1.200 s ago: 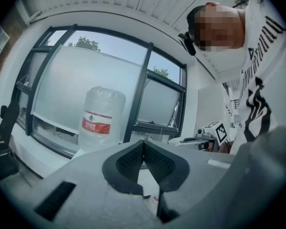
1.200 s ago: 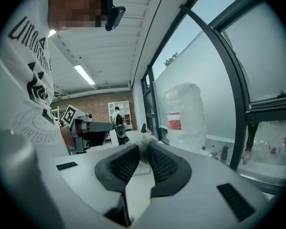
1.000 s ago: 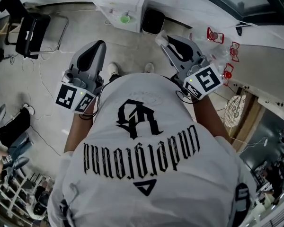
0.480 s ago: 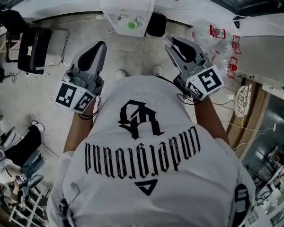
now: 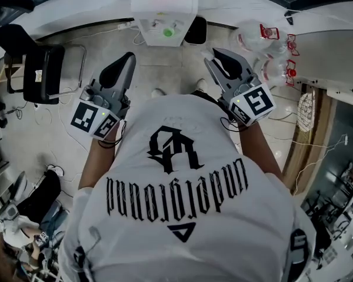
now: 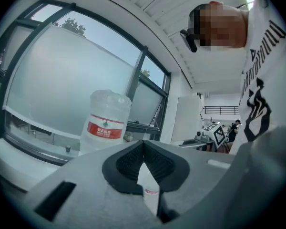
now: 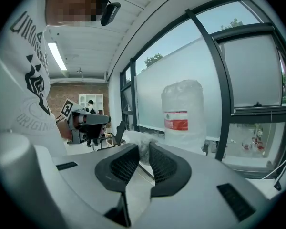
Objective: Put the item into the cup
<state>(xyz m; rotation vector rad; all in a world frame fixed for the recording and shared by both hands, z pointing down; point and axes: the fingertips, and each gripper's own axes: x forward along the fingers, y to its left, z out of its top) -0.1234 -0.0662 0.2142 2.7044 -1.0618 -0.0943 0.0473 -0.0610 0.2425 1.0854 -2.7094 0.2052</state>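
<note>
Floor (image 5: 165, 63) pale, windows (image 6: 52, 80) behind water bottle (image 6: 107, 118), left hand-held gripper (image 6: 143, 143) closed, right hand-held gripper (image 7: 144, 147) pinching apparently crumpled plastic (image 7: 141, 138)

Matt grey plastic right claw (image 7: 143, 147), ribbed black rubbery pads (image 7: 162, 164), crinkly translucent film (image 7: 137, 138); glossy clear jug (image 7: 183, 109)

The left tool (image 6: 143, 144), jaws together at the tips, faces a red-labelled water bottle (image 6: 107, 120).

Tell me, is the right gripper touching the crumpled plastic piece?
Touching. The right gripper view shows the crumpled plastic piece squeezed between the ribbed pads of the right gripper.
</note>
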